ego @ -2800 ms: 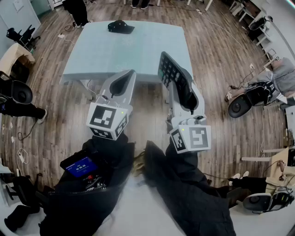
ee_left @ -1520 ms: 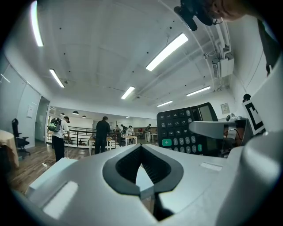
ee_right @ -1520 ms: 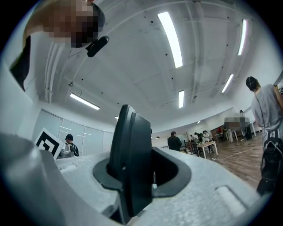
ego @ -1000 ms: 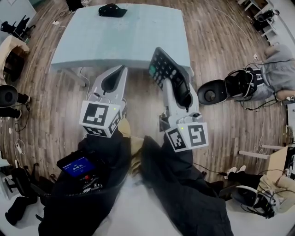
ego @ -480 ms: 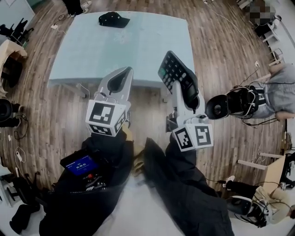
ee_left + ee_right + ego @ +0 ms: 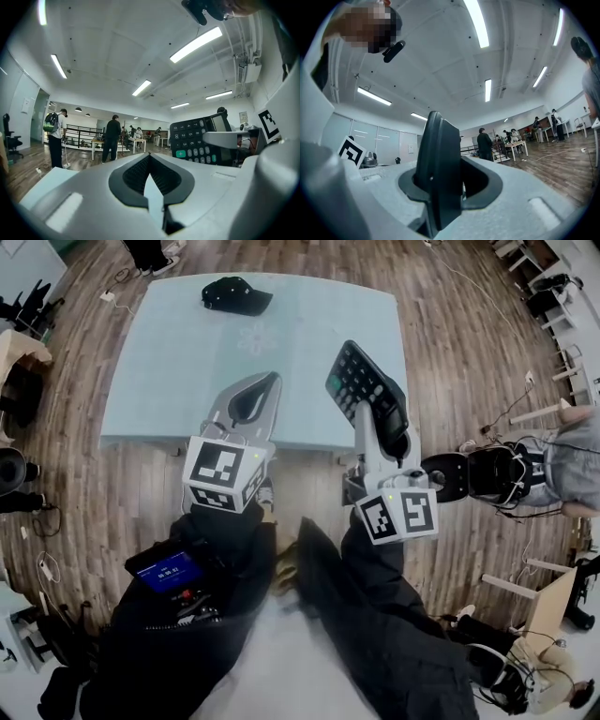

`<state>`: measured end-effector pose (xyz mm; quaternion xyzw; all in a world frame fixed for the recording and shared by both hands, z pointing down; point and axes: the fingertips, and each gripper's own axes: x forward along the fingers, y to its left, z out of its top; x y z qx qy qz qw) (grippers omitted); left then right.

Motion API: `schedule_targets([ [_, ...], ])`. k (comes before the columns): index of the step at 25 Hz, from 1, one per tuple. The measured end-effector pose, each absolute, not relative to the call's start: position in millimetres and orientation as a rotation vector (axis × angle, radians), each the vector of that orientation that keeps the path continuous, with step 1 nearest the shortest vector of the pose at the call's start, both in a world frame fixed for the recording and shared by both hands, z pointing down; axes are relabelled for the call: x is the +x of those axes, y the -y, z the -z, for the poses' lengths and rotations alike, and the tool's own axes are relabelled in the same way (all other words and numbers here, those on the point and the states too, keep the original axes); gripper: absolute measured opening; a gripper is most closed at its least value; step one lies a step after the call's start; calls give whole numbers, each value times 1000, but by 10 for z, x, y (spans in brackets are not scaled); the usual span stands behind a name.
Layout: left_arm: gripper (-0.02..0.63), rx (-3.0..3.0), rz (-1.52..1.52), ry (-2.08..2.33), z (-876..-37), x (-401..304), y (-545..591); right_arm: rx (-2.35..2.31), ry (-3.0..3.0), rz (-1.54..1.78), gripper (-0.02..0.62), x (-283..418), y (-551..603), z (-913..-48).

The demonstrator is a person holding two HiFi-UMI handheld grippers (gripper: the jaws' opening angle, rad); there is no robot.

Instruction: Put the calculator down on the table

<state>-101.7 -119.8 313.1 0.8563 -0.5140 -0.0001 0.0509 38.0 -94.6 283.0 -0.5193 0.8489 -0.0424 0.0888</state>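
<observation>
- The calculator (image 6: pixel 361 381) is in the air, not on the tabletop (image 6: pixel 178 352). It stands tilted on edge with its keys facing up and toward the person's left. In the head view it shows over the near right part of the pale blue surface, just past the near edge.
- The right gripper (image 6: pixel 382 423) has its fingers clenched on the calculator's lower end. The right gripper view shows the dark body edge-on, wedged between the pads.
- The left gripper (image 6: pixel 264 381) carries nothing; its fingers are pressed together at the tips, with only open room beyond them. It is held beside the right one, also over the near edge, and the calculator's keypad shows off to its right in its own view.
- The tabletop is bare in front of both grippers. The only thing on it is a black cap (image 6: pixel 234 296), well apart at the far side.
- As I judge it, the carry to the table looks about done and the placing itself has not yet begun.
- What is left: bring the calculator down over the bare patch ahead, lay it flat from its tilt, let the fingers go and draw the right gripper clear.
</observation>
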Motion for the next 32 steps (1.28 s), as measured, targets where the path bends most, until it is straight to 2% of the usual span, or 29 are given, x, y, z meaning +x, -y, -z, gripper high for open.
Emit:
schedule_targets([
  [8,-2,2603,-19,1477,-3255,-1117,1996,-1620,-2517,192,120,247,1663,-2957],
  [17,-2,2530,-107,1465,-3637,-987,2410,-1620,-2548,360,120,362,2094,-3394],
  [23,-2,2417,-229,1497,-4151,-707,2536,-1541,-2592,579,120,668,2377,-3992],
  [32,-2,2273,-365,1465,-4965,-810,2482,-1513,-2638,953,120,508,2461,-4945],
])
